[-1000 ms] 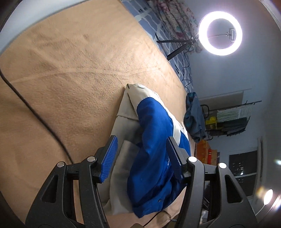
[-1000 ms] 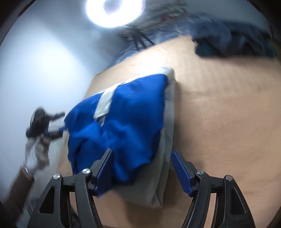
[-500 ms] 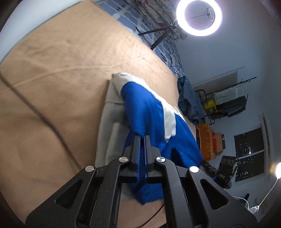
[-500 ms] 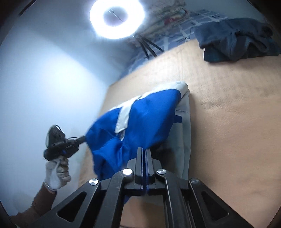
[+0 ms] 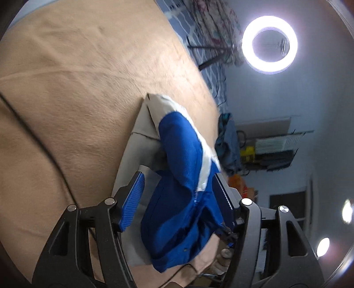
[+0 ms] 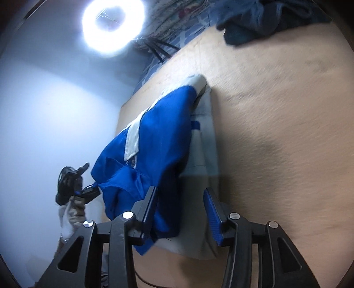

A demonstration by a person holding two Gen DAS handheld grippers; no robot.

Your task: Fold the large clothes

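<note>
- L gripper [image 5: 177, 199]: jaws apart and opening; half a sec ago they were pinched shut on the blue cloth. Blue fold of the jacket [image 5: 183, 177] sits between the pads, draped against the right one; can't tell if it presses. No clamp.
- R gripper [image 6: 181, 206]: jaws also opening, were shut on the hem half a sec ago. Blue hem and grey panel lie between the pads; left pad is touching the blue cloth, right pad is clear of it.
- Jacket, blue w/ grey-white panels, lies folded in a long strip on the tan blanket [image 5: 77, 77], top layer humped up, near end by both grippers.
- Black cable [image 5: 33, 137] runs across the blanket, left of the jacket.
- Gloved hand [image 6: 70, 212] w/ L gripper handle shows in right wrist view.
- Dark blue garment [image 6: 261, 20] heaped at the blanket's far edge, well apart.
- Ring light [image 5: 269, 44] on, beyond the bed.
- No containers in sight.
</note>
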